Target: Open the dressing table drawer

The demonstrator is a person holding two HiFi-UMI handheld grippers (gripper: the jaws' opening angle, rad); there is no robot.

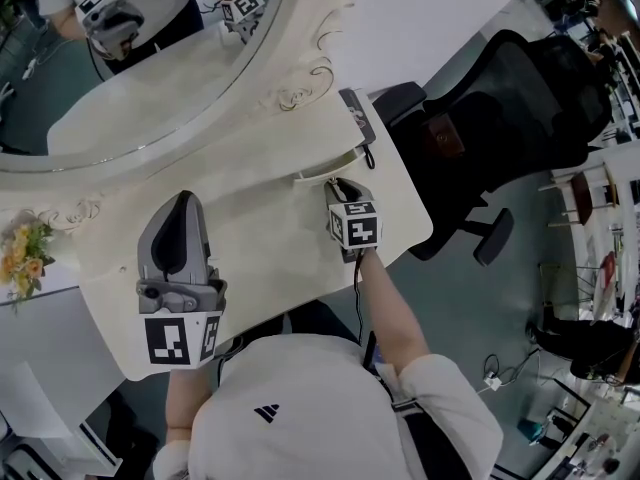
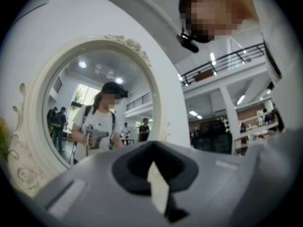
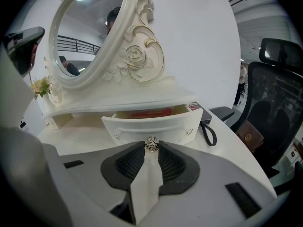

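Jaws on the right gripper (image 3: 152, 147) are pinched onto the little metal knob (image 3: 151, 144) in the middle of the drawer (image 3: 156, 125) front, one pad on each side of it. The left gripper (image 2: 151, 145) has its jaws together with nothing in them. It just hangs over the near left part of the tabletop (image 1: 270, 228), pointing at the mirror (image 1: 130, 58).

The drawer sits under the mirror's base, toward the far right edge of the tabletop, and it's partly out. You can see something red (image 3: 149, 112) lying inside. A black pouch with a strap (image 3: 208, 123) lies just beside it on the right.

Handling-wise, my guess is that this thing is light. It looks like a small, thin-walled, stiff drawer with barely anything in it, so it should slide with hardly any pull. The knob is the only sensible place to grab, but it's tiny, round and shiny, so I'd expect it to slip out if the pull goes off-axis. The whole mirror unit looks light too, and a hard yank could drag it across the tabletop. A straight, gentle pull toward the near edge seems right.
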